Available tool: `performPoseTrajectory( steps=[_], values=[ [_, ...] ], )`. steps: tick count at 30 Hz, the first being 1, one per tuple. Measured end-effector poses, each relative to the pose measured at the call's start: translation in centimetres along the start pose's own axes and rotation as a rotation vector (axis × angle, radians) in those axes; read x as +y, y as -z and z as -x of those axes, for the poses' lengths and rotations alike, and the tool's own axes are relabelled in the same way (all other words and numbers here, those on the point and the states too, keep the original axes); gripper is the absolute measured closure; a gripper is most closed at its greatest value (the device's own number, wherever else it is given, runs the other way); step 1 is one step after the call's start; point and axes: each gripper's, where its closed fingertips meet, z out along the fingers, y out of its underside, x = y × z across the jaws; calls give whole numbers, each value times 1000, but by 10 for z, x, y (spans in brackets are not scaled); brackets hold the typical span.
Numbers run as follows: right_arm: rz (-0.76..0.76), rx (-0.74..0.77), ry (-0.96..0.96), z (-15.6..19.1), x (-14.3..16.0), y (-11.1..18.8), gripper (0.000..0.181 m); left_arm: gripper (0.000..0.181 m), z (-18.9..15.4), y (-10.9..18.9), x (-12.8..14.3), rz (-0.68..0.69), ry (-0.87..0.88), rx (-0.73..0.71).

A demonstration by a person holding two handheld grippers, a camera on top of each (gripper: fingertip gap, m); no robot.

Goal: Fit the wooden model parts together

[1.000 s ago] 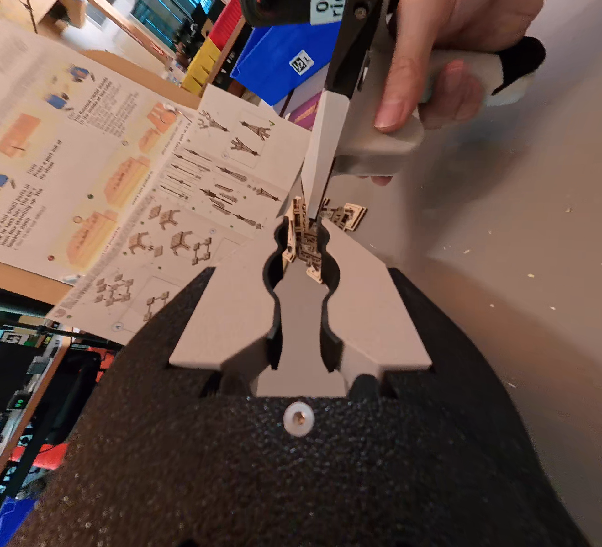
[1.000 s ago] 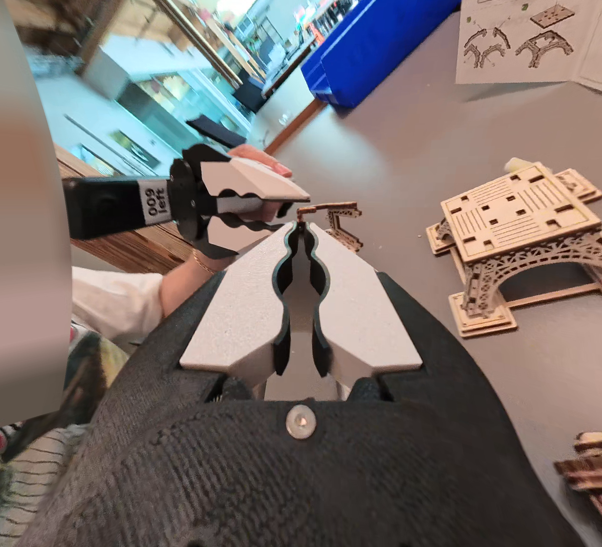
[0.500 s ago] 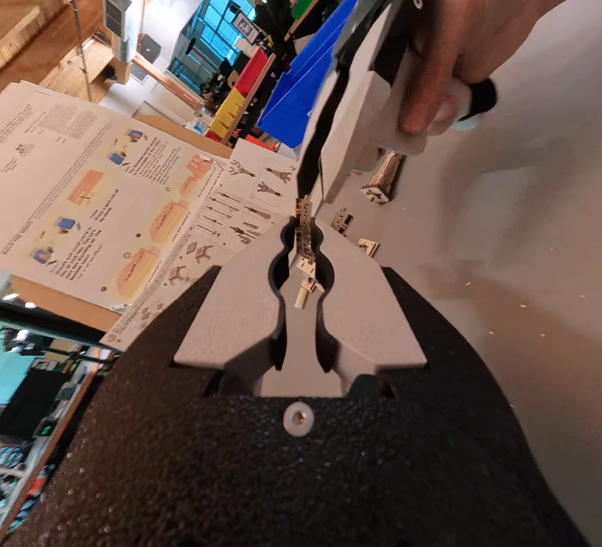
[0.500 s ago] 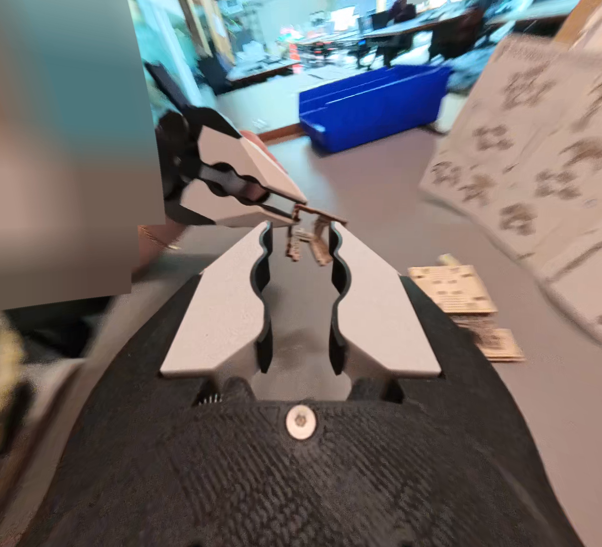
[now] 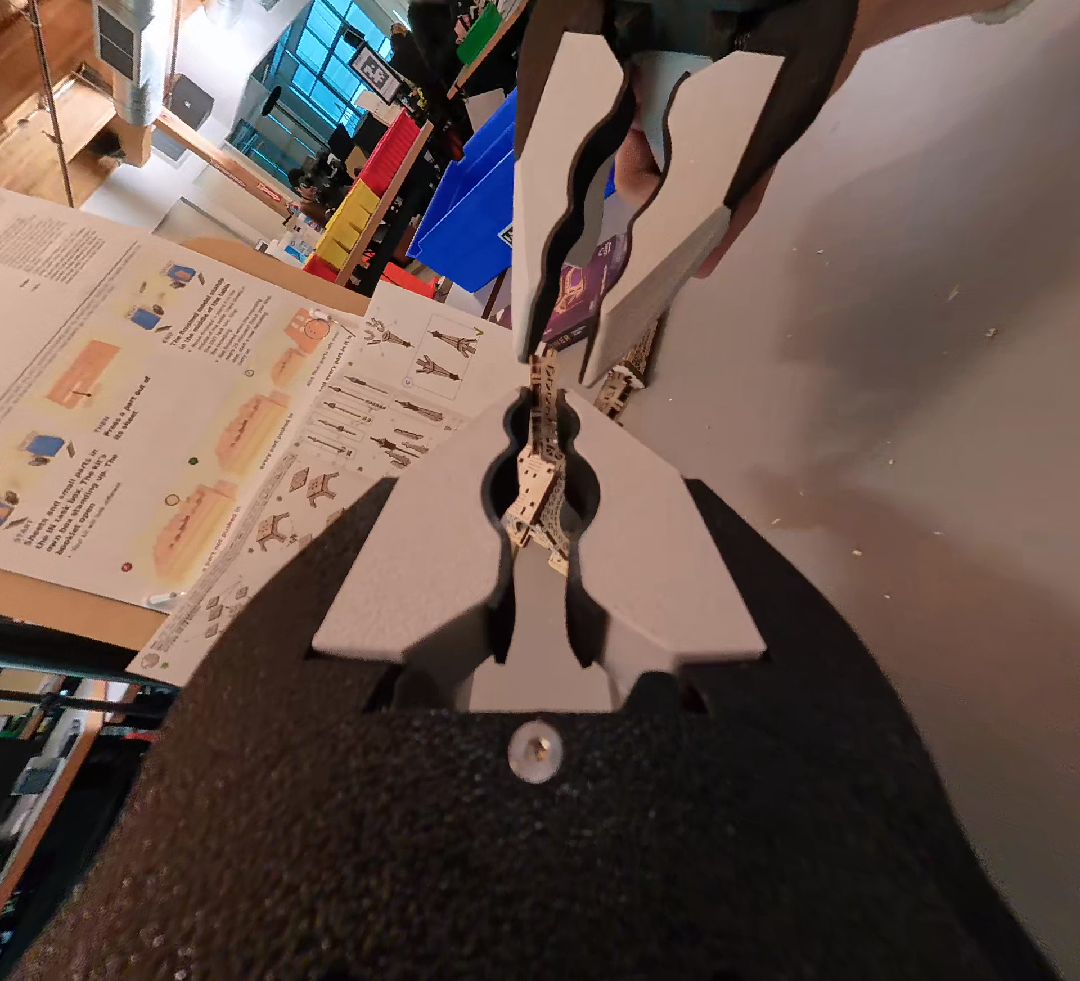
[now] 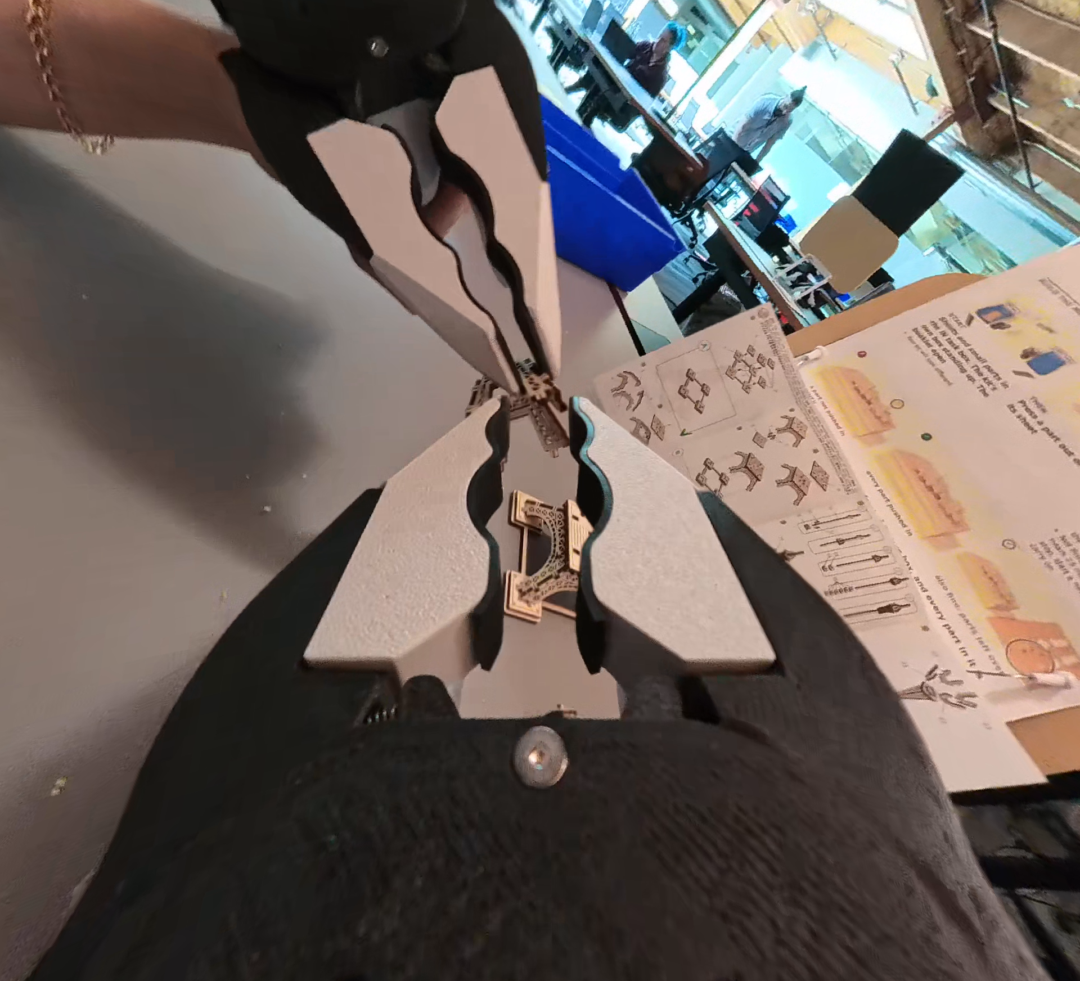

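Note:
My left gripper (image 5: 543, 398) is shut on a slim wooden lattice tower part (image 5: 546, 462) and holds it above the grey table (image 5: 876, 427). The part's wide end lies between my fingers and its narrow end points out. My right gripper (image 5: 555, 365) faces it tip to tip, open, with its jaws either side of the narrow end. In the right wrist view the right gripper (image 6: 536, 406) is open around the part (image 6: 543, 418), which sticks out of the left gripper (image 6: 529, 377). The wooden tower base (image 6: 546, 561) stands on the table below.
Instruction sheets (image 5: 175, 427) lie beside the work spot and show in the right wrist view too (image 6: 876, 485). A blue bin (image 5: 467, 216) and a purple box (image 5: 584, 275) sit behind. Another wooden part (image 5: 619, 392) lies on the table beyond the grippers. The tips of both grippers are at nearly the same place.
My right gripper has opened and swung round to face the left gripper head on. The left gripper has kept its hold on the tower part and tilted up a little.

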Motion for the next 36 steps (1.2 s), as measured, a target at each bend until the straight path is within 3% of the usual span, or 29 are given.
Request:
performPoseTrajectory(
  steps=[12,17,21,28,36],
  values=[
    [45,24,95,0,5,-3,172,175,-4,-2,2,49,-121,-23],
    [-101,-57,-184,-4,-8,7,154,175,3,0,-1,49,-236,-111],
    [-116,-138,-342,0,-5,7,143,175,4,3,-13,13,-345,-178],
    [-259,-143,-486,-7,-22,19,168,175,2,6,-29,-4,-549,-270],
    [-306,-146,-521,-4,-30,25,170,175,-6,5,-43,-20,-658,-307]
  ],
)
